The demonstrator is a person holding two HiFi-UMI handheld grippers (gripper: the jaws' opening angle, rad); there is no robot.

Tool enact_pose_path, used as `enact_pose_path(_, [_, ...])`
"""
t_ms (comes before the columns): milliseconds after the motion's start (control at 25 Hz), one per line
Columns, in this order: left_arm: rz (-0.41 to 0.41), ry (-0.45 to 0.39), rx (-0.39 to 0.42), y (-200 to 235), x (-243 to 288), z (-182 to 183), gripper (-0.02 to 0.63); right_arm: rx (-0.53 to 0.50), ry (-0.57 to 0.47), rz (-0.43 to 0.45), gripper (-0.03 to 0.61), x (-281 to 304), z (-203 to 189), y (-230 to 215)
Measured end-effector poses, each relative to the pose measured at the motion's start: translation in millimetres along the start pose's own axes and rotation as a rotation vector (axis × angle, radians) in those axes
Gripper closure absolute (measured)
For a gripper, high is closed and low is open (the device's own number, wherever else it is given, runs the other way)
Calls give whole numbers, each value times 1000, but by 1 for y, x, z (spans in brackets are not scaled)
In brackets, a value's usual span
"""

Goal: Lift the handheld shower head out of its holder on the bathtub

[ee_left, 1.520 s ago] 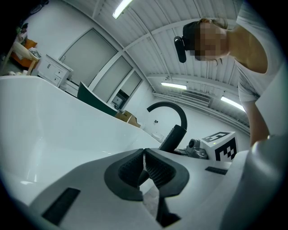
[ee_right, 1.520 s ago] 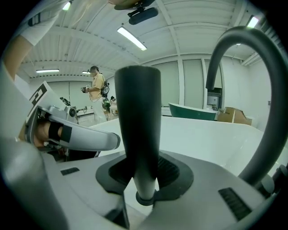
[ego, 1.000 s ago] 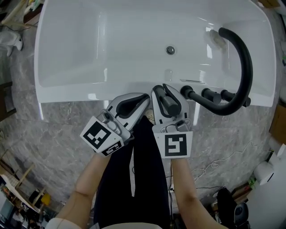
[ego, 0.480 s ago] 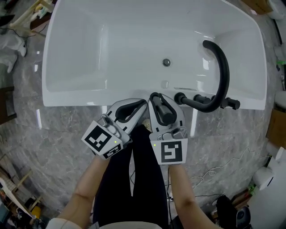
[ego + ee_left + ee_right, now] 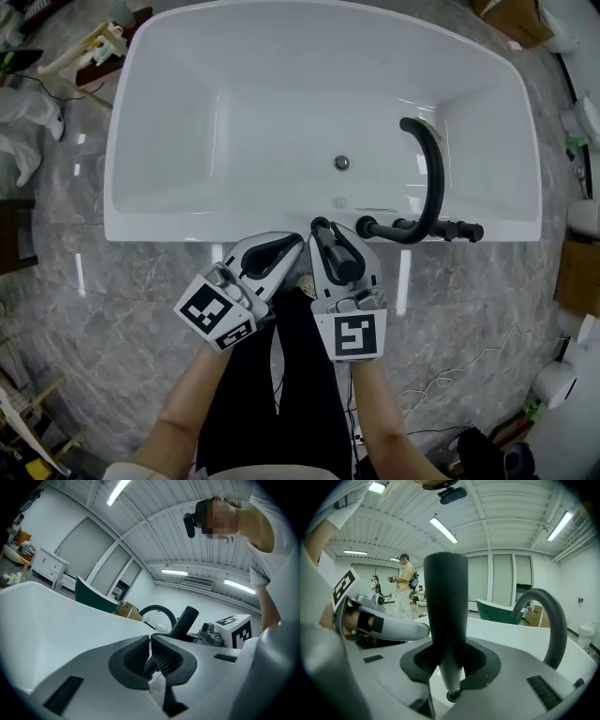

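The handheld shower head (image 5: 338,255) is a black, tapering stick. My right gripper (image 5: 328,240) is shut on it at mid-length, and in the right gripper view the shower head (image 5: 446,616) stands upright between the ribbed pads (image 5: 476,660). My left gripper (image 5: 298,241) is close beside it on the left, with its jaw tips touching and nothing clearly gripped. The left gripper view shows the shower head (image 5: 186,620) just to the right of that gripper (image 5: 151,641). Both grippers hang in front of the near rim of the white bathtub (image 5: 169,230). The holder is hidden.
A black arched faucet (image 5: 429,178) with its valve handles (image 5: 441,228) sits on the tub's near rim at the right. The drain (image 5: 342,162) is mid-tub. Grey marble floor (image 5: 94,309) surrounds the tub. Boxes, cables and white fixtures lie at the edges. People stand far behind.
Both grippers have risen together from the tub rim, the right one carrying the shower head up. The tub now looks smaller and farther below.
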State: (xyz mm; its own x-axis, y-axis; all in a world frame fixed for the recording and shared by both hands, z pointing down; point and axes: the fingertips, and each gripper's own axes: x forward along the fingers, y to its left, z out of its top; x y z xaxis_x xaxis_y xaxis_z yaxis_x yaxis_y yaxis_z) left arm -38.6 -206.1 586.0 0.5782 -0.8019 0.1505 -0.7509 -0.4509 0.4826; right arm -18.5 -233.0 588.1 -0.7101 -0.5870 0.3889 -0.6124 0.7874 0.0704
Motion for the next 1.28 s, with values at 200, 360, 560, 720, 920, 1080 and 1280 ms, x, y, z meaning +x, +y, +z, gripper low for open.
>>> enact_pose_path(200, [14,-10,16,-4,-10,18,594,25,-20,-22,463,-7,14,-5])
enact_pose_path(360, [20,-21,37,-12,-18,39,594,51,-50,-35,463,-13,34,-11])
enact_pose_path(560, [23,-25,48,-22,-27,62,594,72,-65,-50,463,-20,60,-15])
enact_pose_path(720, [-3,-13,66,-39,-30,79,594,83,-82,-56,465,-32,79,-18])
enact_pose_path(920, [-29,-13,94,-56,-34,102,594,95,-87,-57,465,-47,97,-17])
enact_pose_path(1080, [-31,-30,110,-64,-36,121,594,93,-89,-61,465,-54,114,-19])
enact_pose_path(1280, [-36,-55,130,-75,-37,141,594,98,-118,-70,465,-65,135,-22])
